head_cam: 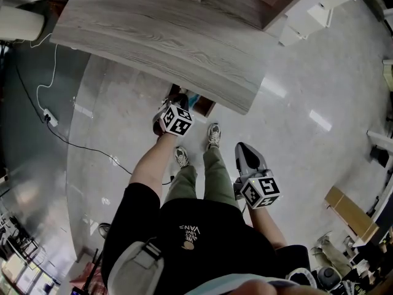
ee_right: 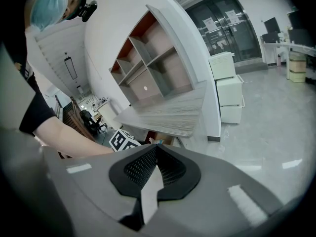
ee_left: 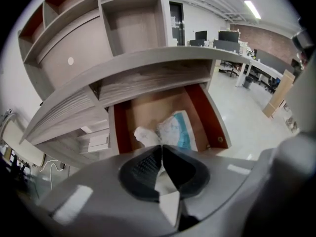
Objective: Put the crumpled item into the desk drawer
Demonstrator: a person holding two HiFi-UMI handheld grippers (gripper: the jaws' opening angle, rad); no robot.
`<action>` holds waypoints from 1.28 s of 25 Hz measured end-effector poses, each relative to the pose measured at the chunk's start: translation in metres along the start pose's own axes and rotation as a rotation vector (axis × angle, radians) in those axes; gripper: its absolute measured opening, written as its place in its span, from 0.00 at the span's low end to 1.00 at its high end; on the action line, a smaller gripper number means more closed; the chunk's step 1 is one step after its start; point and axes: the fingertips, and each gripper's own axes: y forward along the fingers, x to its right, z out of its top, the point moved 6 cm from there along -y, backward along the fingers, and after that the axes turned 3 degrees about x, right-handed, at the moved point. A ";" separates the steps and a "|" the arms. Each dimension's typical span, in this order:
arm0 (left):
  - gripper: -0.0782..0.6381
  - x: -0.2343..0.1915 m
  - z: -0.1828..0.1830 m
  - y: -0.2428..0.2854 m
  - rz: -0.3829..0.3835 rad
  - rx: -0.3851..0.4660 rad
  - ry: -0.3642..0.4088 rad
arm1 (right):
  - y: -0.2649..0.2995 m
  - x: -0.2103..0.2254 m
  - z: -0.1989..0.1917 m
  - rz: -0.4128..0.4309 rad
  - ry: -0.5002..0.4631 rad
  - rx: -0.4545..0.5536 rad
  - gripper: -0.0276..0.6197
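The left claw (ee_left: 161, 147) is clenched on the crumpled paper (ee_left: 146, 135) over the open drawer (ee_left: 150, 106) at twelve o'clock, while the right claw (ee_right: 155, 146) is clenched on nothing.

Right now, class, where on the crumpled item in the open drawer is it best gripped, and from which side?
On the crumpled item, take the bunched white fold at its near left end, where the fingers of the left gripper seem shut on it. Come from the front and above: the drawer is open there, while the desk top overhangs its back and its red-brown walls close off the sides.
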 end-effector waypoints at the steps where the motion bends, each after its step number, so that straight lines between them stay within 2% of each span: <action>1: 0.19 0.000 0.000 0.002 0.001 -0.008 0.003 | 0.000 0.000 -0.001 0.002 0.002 -0.003 0.05; 8: 0.20 0.000 0.000 0.012 0.032 -0.072 0.024 | 0.000 0.002 -0.006 0.008 0.009 -0.013 0.05; 13: 0.22 0.004 0.000 0.013 0.031 -0.086 0.032 | -0.003 0.005 -0.007 0.004 0.008 -0.010 0.05; 21: 0.27 0.009 -0.001 0.011 -0.007 -0.073 0.016 | -0.008 0.001 -0.008 -0.003 0.006 -0.004 0.05; 25: 0.33 0.009 -0.003 0.009 -0.006 -0.071 0.009 | -0.010 0.000 -0.007 -0.005 0.005 0.005 0.05; 32: 0.33 0.007 0.001 -0.008 -0.013 0.000 -0.025 | -0.012 -0.006 -0.008 0.004 0.000 0.013 0.05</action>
